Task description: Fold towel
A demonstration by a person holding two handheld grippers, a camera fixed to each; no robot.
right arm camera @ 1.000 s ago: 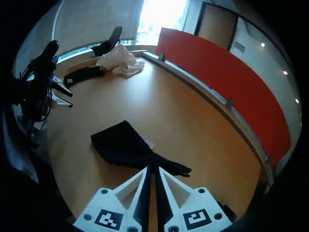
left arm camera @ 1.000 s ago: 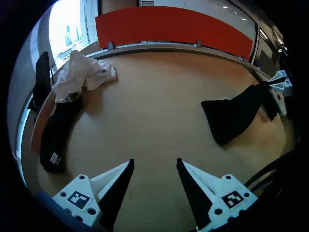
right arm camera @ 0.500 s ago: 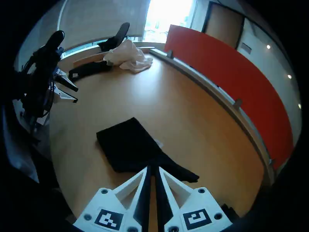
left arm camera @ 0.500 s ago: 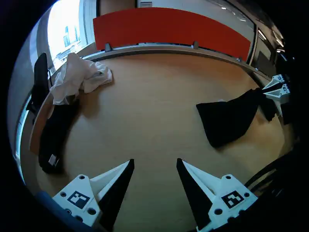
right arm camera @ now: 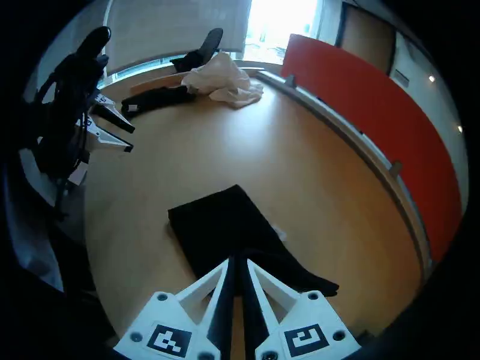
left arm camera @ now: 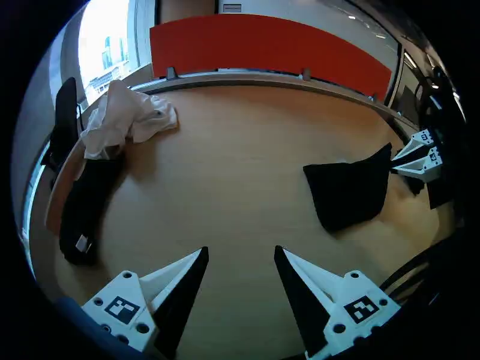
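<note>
- so my left gripper (left arm camera: pixel 240 249) hangs over a bare patch of the wooden table (left arm camera: pixel 240 150), jaws spread wide with nothing between them
- my right gripper (right arm camera: pixel 238 261) has its jaws pinched tight on one corner of the black towel (right arm camera: pixel 228 225)
- in the left gripper view that corner is pulled up to a point at the right gripper's tips, while the rest of the towel lies flat on the table
- the towel sits toward the right end of the table, well apart from the left gripper
- at the far left end there's a crumpled white cloth (left arm camera: pixel 129 114) heaped partly over a long black thing (left arm camera: pixel 84 198), can't tell what that one is
- a red divider (left arm camera: pixel 270 45) runs along the back edge of the table, with an office chair (left arm camera: pixel 63 123) by the window
</note>
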